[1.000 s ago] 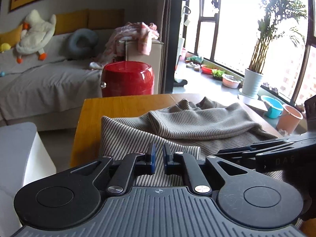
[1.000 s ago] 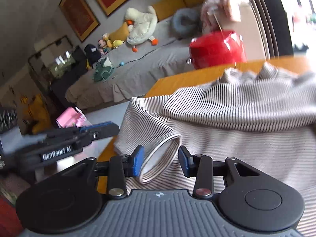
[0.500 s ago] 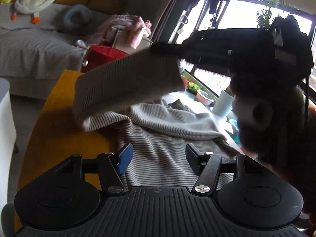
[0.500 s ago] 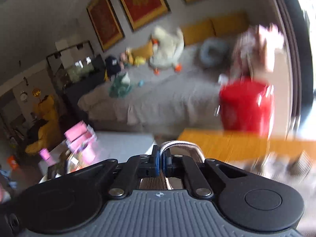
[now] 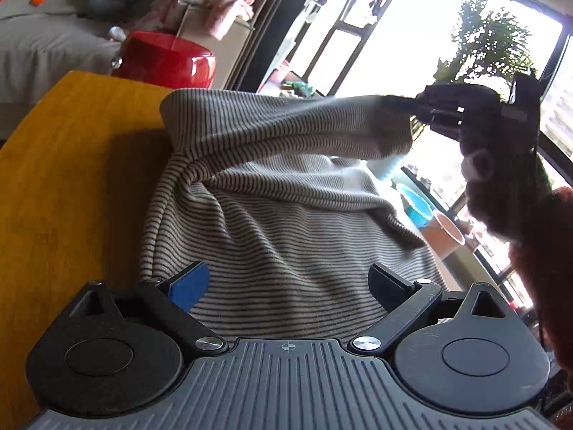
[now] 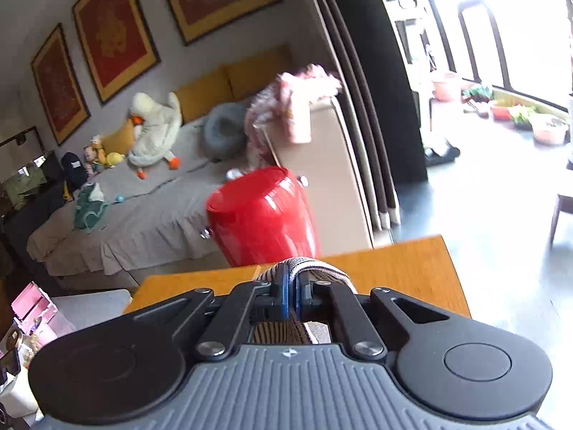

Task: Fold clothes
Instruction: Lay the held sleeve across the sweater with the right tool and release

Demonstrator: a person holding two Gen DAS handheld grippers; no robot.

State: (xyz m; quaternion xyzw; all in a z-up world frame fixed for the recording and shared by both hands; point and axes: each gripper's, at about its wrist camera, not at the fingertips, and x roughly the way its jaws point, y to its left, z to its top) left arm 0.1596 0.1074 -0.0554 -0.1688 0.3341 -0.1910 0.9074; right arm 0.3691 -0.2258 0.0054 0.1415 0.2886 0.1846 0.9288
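A beige striped sweater lies on the wooden table. My left gripper is open and empty, low over the sweater's near hem. My right gripper is shut on the sweater's sleeve cuff and holds the sleeve stretched in the air above the body, toward the window side. In the right wrist view the right gripper pinches the cuff, which loops over the fingertips above the table.
A red stool stands past the table's far edge, also in the right wrist view. A grey sofa with a plush duck lies behind. Pots and a plant sit by the window at right.
My left gripper opened and let go of the sweater. My right gripper shut on the sleeve cuff, lifted it off the table and carried it across the body toward the window side.
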